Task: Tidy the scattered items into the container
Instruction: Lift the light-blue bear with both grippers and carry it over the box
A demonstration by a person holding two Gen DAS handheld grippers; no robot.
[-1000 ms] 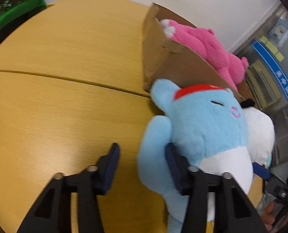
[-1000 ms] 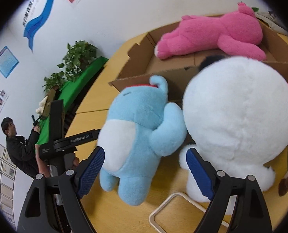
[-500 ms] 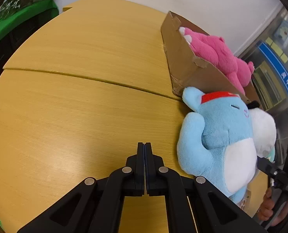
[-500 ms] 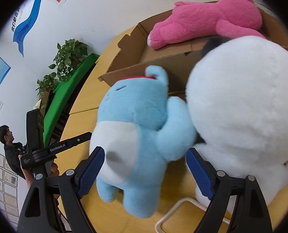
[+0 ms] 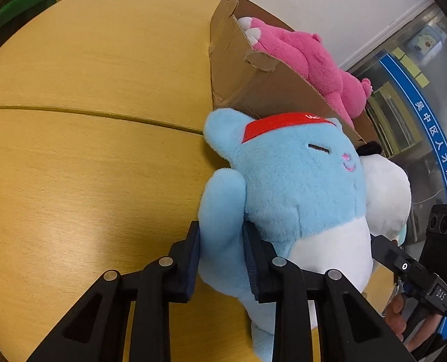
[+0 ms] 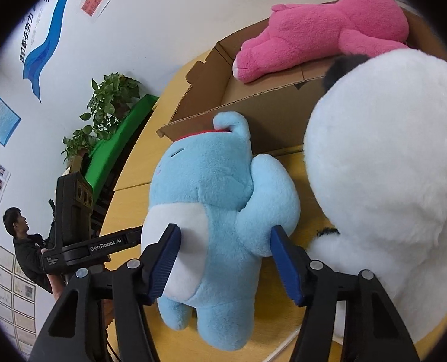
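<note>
A blue plush toy with a red headband and white belly leans against the open cardboard box on the wooden table. My left gripper has the toy's arm between its pads, which touch it on both sides while the jaws are opening. My right gripper is closing on the blue plush toy; its pads dent the belly and the side. A pink plush lies in the box. A big white plush sits right of the blue one.
The pink plush fills the box's far end, and the white plush sits behind the blue toy. Bare tabletop spreads to the left. A potted plant and a person are beyond the table. A thin pale loop lies near my right fingers.
My left gripper, shut and empty over the table half a second ago, has shifted right and now has the toy's arm between its pads. The right jaws have narrowed onto the toy's body.
</note>
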